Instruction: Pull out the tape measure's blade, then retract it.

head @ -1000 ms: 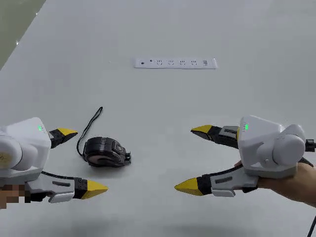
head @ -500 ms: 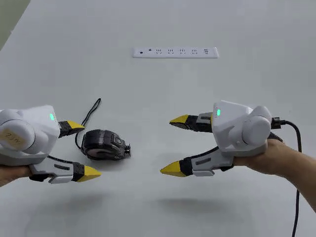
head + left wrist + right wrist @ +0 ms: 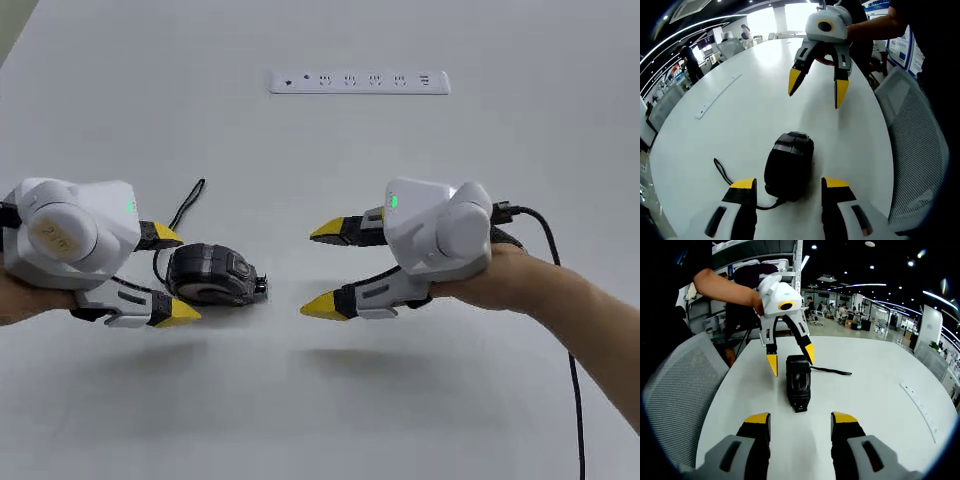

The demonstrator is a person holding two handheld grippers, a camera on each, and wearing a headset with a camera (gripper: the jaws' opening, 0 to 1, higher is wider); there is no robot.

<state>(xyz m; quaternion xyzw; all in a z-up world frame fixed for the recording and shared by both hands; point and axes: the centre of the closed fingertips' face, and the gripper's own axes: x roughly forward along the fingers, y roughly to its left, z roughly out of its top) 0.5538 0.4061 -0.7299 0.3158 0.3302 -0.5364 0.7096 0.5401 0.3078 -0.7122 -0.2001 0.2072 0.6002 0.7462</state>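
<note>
Tape (image 3: pixel 212 276) on table (image 3: pixel 300 150) — my left gripper (image 3: pixel 182 275) spread wide around case rear, not clamped; right gripper (image 3: pixel 313 271) also released, facing blade tip (image 3: pixel 263 290), apart. Case looks hard, rubbery, grippy — I'd clamp flanks left, pinch thin springy tip right

Yellowish sticker (image 3: pixel 52 235) on back of your left gripper (image 3: pixel 182 276): writing too blurry to read. Nothing else legible.

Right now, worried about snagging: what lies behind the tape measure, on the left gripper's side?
A black strap trails from the tape measure over the table there. A left finger covers its middle stretch.
</note>
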